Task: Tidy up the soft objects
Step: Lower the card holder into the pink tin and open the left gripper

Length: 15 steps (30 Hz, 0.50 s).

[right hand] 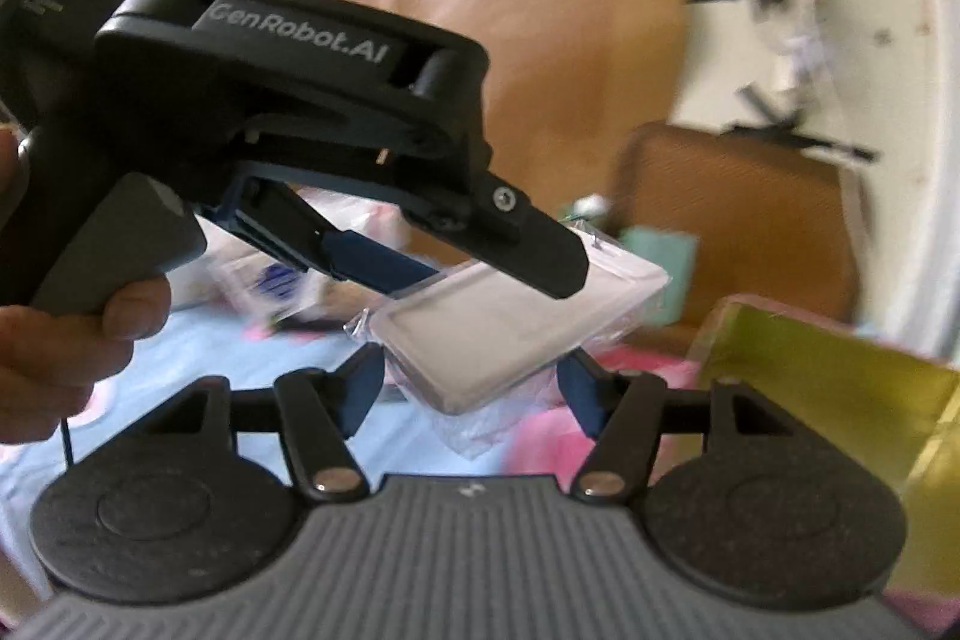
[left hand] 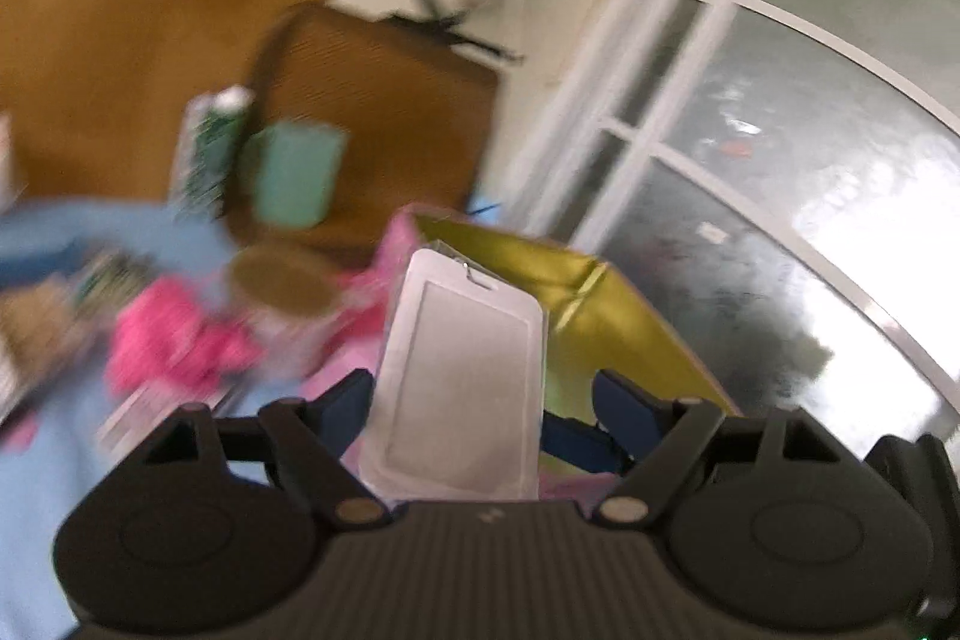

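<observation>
Clear card sleeve [left hand: 462,376] being held by L gripper [left hand: 480,400]; R gripper [right hand: 471,382] jaws apart around it, contact unclear.

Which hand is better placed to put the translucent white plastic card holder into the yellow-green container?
Probably right: left tongs and right tongs both frame the card holder, but the container stands beside the right ones.

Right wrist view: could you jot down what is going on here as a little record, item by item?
Item held: clear card holder in plastic wrap, lifted off the surface
Left gripper: clamped on the card holder, one finger above, one below
Right gripper: fingers on either side of the holder's near corner; contact unclear
Hand: grips the left gripper's handle
Underneath: light blue cloth, pink items
Far right: yellow-green container
</observation>
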Each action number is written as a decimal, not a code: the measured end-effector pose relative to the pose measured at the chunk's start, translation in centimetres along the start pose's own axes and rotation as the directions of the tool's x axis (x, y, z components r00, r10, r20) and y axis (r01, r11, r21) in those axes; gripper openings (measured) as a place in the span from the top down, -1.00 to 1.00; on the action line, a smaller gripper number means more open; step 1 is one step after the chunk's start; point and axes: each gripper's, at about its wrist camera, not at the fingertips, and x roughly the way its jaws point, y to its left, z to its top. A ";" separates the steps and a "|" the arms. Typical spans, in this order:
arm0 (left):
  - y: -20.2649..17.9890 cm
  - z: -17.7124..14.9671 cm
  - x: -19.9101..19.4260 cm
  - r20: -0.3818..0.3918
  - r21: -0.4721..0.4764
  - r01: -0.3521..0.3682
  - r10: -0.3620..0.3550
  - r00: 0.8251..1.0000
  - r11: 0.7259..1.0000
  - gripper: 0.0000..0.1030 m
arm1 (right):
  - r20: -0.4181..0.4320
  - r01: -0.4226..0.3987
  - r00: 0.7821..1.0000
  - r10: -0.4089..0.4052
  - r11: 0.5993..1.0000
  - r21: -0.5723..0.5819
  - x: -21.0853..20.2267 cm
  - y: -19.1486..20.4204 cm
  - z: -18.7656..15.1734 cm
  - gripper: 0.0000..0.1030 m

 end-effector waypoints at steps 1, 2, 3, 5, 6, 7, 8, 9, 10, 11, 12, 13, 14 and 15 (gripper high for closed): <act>-0.9 0.5 1.0 -0.002 0.022 0.013 -0.013 1.000 1.000 -0.58 | 0.007 0.027 1.000 -0.027 1.000 0.006 -0.3 -0.9 0.2 -0.29; -1.7 0.9 2.0 -0.006 0.039 0.027 -0.026 1.000 0.999 -0.58 | 0.010 0.051 0.999 -0.051 0.999 0.014 -0.7 -1.9 0.3 -0.30; -2.6 1.3 3.2 -0.012 0.052 0.041 -0.040 0.999 0.998 -0.58 | 0.010 0.078 0.997 -0.078 0.997 0.024 -1.0 -2.9 0.3 -0.30; -4.0 1.8 5.2 -0.019 0.067 0.066 -0.065 0.998 0.996 -0.59 | 0.004 0.126 0.992 -0.126 0.991 0.046 -1.3 -4.7 0.1 -0.31; -4.6 2.0 6.2 -0.021 0.072 0.075 -0.074 0.997 0.995 -0.62 | -0.001 0.149 0.989 -0.149 0.987 0.059 -1.4 -5.7 -0.1 -0.33; -5.2 2.1 7.1 -0.025 0.077 0.082 -0.080 0.997 0.994 -0.67 | -0.012 0.170 0.985 -0.170 0.983 0.073 -1.3 -6.7 -0.4 -0.33; -5.7 2.0 8.0 -0.030 0.079 0.083 -0.081 0.996 0.993 -0.71 | -0.024 0.196 0.981 -0.195 0.977 0.086 -1.2 -7.6 -0.6 -0.34; -6.0 1.9 8.5 -0.036 0.075 0.081 -0.078 0.996 0.994 -0.77 | -0.036 0.236 0.972 -0.234 0.967 0.096 -1.1 -8.3 -1.1 -0.40; -6.1 1.6 8.8 -0.044 0.065 0.086 -0.084 0.996 0.994 -0.79 | -0.060 0.308 0.951 -0.303 0.946 0.099 -0.6 -9.2 -1.5 -0.46; -6.2 1.3 8.9 -0.047 0.057 0.095 -0.093 0.995 0.994 -0.80 | -0.095 0.384 0.922 -0.376 0.918 0.096 -0.1 -10.0 -1.9 -0.63; -6.1 0.9 8.6 -0.048 0.054 0.101 -0.099 0.994 0.993 -0.83 | -0.137 0.457 0.886 -0.444 0.885 0.090 0.5 -10.8 -2.4 -0.65; -6.0 0.6 8.2 -0.044 0.056 0.096 -0.094 0.995 0.994 -0.87 | -0.156 0.499 0.862 -0.482 0.861 0.101 0.6 -11.5 -2.9 -0.65; -5.8 0.2 7.6 -0.033 0.063 0.085 -0.083 0.996 0.994 -0.87 | -0.157 0.512 0.857 -0.492 0.849 0.134 0.4 -12.1 -3.2 -0.66; -5.6 0.0 7.0 -0.022 0.069 0.076 -0.074 0.997 0.995 -0.87 | -0.151 0.509 0.859 -0.489 0.843 0.171 0.0 -12.4 -3.4 -0.69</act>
